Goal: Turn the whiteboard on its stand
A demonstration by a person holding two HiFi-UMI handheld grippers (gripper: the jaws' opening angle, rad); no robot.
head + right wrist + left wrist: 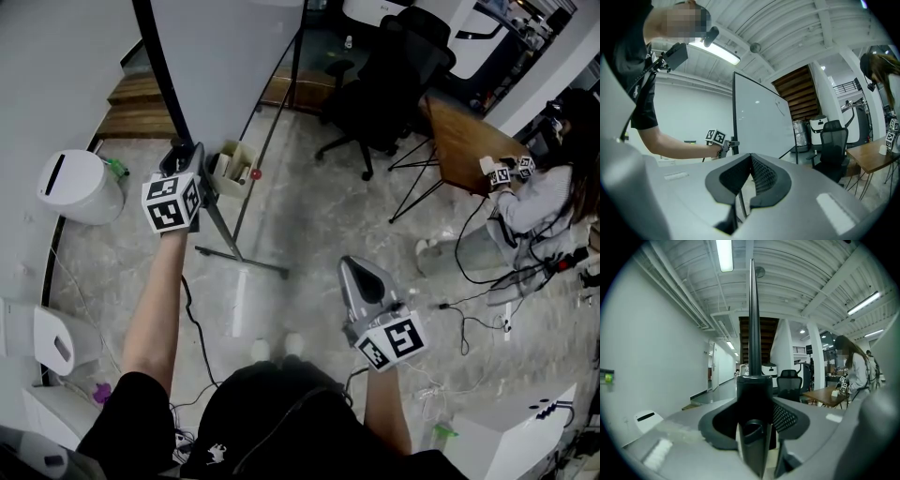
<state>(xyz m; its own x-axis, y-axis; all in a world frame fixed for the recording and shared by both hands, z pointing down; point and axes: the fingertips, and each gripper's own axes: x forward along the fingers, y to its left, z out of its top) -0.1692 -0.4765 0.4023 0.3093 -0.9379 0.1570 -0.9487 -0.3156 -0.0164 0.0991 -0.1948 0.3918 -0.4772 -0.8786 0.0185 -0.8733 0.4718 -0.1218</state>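
The whiteboard [225, 56] stands upright on its wheeled stand [246, 259] at the upper left of the head view, with its black side frame [164, 80] toward me. My left gripper [190, 153] is at that frame. In the left gripper view the black frame [752, 333] runs straight up between the jaws and fills the gap between them. The right gripper view shows the board's white face [759, 122] and the left gripper [731, 144] on its left edge. My right gripper [352, 270] hangs low and apart from the board, its jaws together on nothing [751, 157].
A small tray [232, 169] with markers hangs on the stand. Behind it are a black office chair [394, 84] and a wooden table [464, 141], where a person [544, 197] sits. A white bin [80, 187] is at the left; cables [469, 319] and a white box [520, 431] lie right.
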